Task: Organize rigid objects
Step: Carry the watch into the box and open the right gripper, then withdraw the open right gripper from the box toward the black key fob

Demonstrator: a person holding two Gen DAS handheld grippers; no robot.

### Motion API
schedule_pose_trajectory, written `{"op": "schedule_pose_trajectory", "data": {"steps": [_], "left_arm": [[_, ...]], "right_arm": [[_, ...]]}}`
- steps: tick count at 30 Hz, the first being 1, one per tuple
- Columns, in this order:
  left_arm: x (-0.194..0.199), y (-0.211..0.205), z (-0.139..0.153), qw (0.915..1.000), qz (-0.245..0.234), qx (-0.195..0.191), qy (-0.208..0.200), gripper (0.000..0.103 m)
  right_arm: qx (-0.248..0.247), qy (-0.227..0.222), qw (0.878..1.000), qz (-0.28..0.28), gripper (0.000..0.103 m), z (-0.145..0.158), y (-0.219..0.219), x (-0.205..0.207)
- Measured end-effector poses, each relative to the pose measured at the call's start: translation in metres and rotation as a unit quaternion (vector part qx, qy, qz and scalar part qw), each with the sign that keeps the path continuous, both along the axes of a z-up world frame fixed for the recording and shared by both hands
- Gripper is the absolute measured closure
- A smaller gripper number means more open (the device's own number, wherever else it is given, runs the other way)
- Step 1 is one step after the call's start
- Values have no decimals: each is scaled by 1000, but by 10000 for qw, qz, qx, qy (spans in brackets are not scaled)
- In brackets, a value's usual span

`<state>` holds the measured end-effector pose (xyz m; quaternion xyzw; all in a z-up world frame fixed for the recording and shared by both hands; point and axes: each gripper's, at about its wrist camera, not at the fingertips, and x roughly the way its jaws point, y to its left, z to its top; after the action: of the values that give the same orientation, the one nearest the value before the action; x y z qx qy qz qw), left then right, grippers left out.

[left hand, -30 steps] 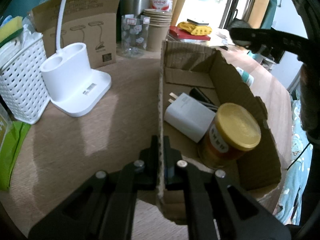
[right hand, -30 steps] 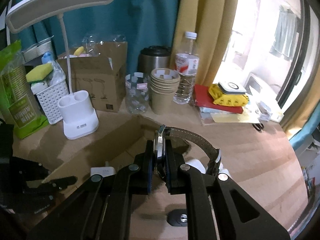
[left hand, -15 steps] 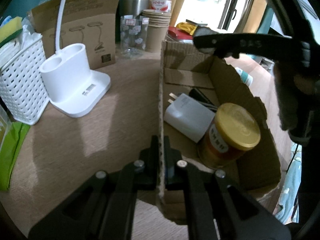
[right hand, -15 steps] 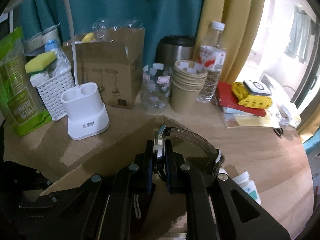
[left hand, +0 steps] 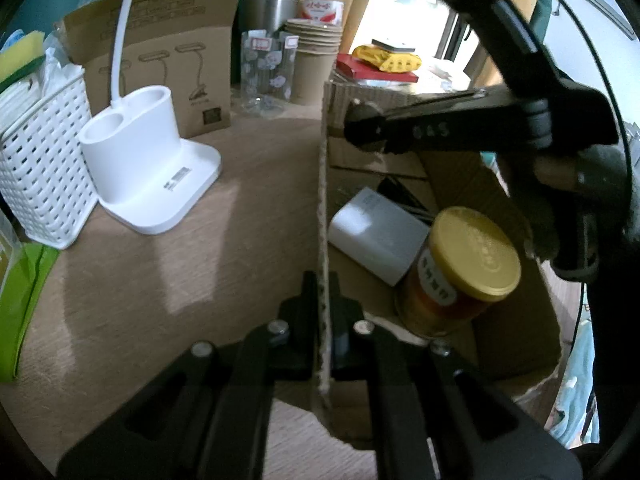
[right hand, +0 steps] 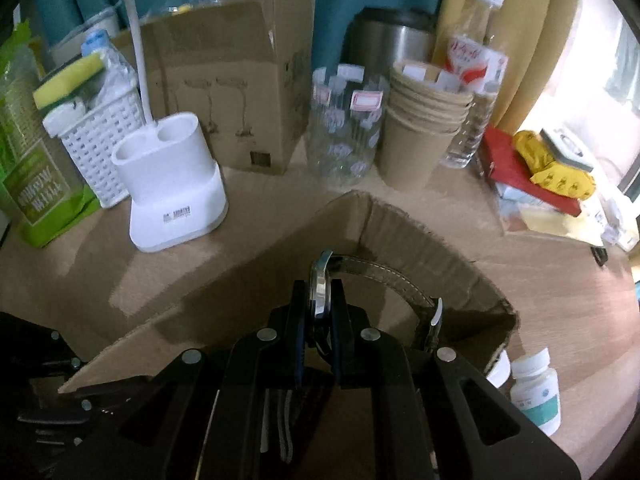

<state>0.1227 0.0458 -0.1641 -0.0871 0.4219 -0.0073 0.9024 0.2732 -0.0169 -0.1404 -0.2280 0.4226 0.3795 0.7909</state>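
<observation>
An open cardboard box (left hand: 516,352) lies on the wooden table; its left wall (left hand: 323,208) is pinched edge-on by my left gripper (left hand: 323,280), which is shut on it. Inside the box sit a white charger block (left hand: 376,236) and a jar with a gold lid (left hand: 464,268). My right gripper (right hand: 320,292) is shut on a wristwatch (right hand: 320,284) whose grey strap (right hand: 384,280) arcs to the right, and it hangs over the box (right hand: 400,232). In the left wrist view the right gripper (left hand: 360,120) reaches in above the box from the right.
A white lamp base (left hand: 148,168), a white lattice basket (left hand: 36,160) and a printed carton (left hand: 168,60) stand left of the box. Paper cups (right hand: 420,128), a glass jar (right hand: 344,120) and a bottle (right hand: 472,80) stand behind it. A white pill bottle (right hand: 536,392) stands at its right.
My right gripper has come down and forward with the watch, from beside the box to over its inside. The left gripper and the box have stayed put.
</observation>
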Motion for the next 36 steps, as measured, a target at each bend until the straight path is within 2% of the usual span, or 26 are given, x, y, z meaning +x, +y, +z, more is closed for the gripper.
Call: {"op": "schedule_pose_trajectory", "data": {"steps": [9,14,15,17,21,25,28,31,36], "left_arm": [[0,-1,0,10000,-5,3,-6,99],[0,-1,0,10000,-4,0,-5,99],[-1,-1,-1,10000,-4,3,-7,99],[-1,-1,0,10000,-3,11,-9,99],[-1,0,0,10000,1,21,-10,99],[0,1,0,10000,12,31,-4,99],[0,1,0,10000,13,32,-4,99],[-1,0,0,10000,10,40,-5,99],[0,1,1,10000,14,71,4,99]], "right_arm": [[-32,136,9999,-60,89,0,-1,5],[76,42,9999,-80,87,10,-8,0],[116,7,9999,-99,86,13,-10,-1],[246,-36,9996,-147,77,21,-17,-3],[317,-175,9990,-275,73,31,-28,-7],[513,-323,9967,-538,63,45,-46,-10],[653,-434,9943,-718,60,56,-61,-14],[749,-582,9914,-901,50,67,-77,-17],[841,-734,9869,-1164,48,77,-105,-24]]}}
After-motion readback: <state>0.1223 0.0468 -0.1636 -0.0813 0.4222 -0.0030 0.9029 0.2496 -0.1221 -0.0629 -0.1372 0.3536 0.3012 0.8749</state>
